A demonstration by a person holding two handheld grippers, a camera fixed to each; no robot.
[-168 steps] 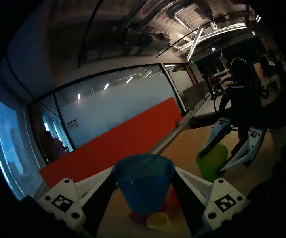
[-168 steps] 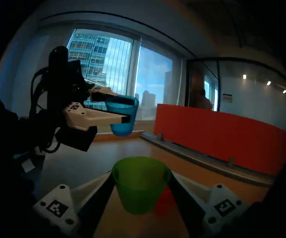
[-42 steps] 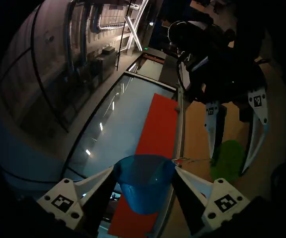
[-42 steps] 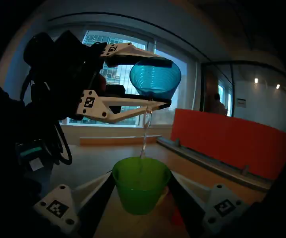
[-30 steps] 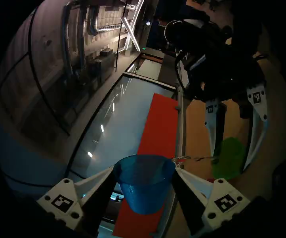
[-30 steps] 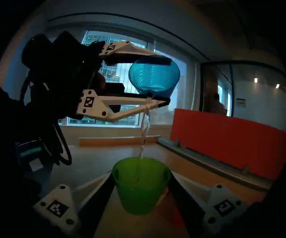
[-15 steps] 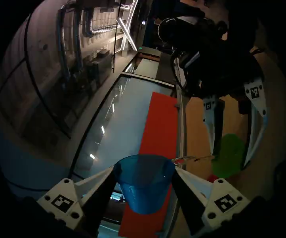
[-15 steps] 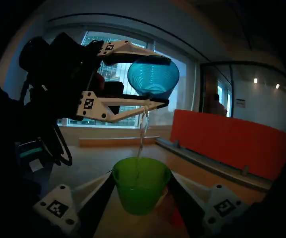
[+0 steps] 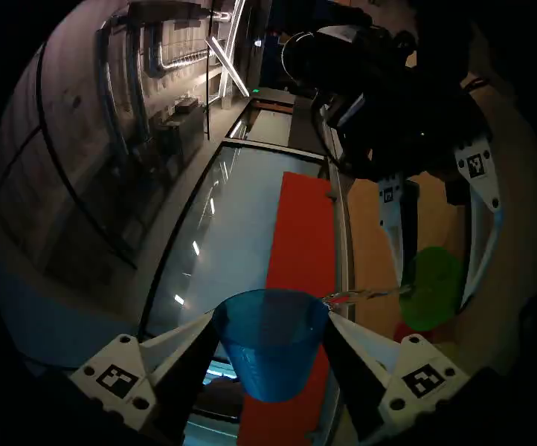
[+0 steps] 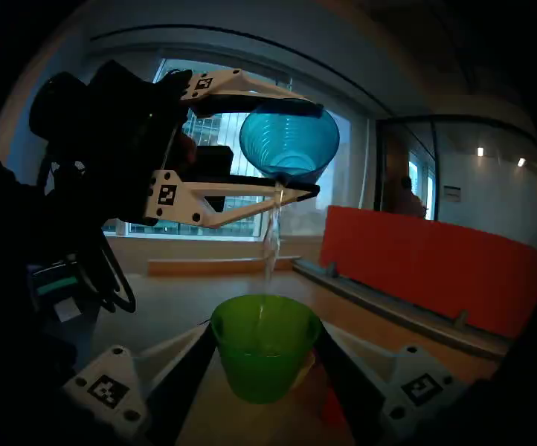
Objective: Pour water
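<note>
A translucent blue cup sits clamped between the white fingers of my left gripper. In the right gripper view that blue cup is tipped on its side with its mouth facing the camera, held high by the left gripper. A thin stream of water falls from its rim into the green cup, on which my right gripper is shut. In the left gripper view the stream runs to the green cup between the right gripper's fingers.
A wooden tabletop lies below the cups, with a long red panel and a metal rail along its far side. Large windows stand behind. A person stands far off behind glass. Small red and yellow things lie under the green cup.
The blue cup has been raised and tipped over the green cup, and water has started to run. In the last second the tilt has grown slightly while the green cup stays still.
</note>
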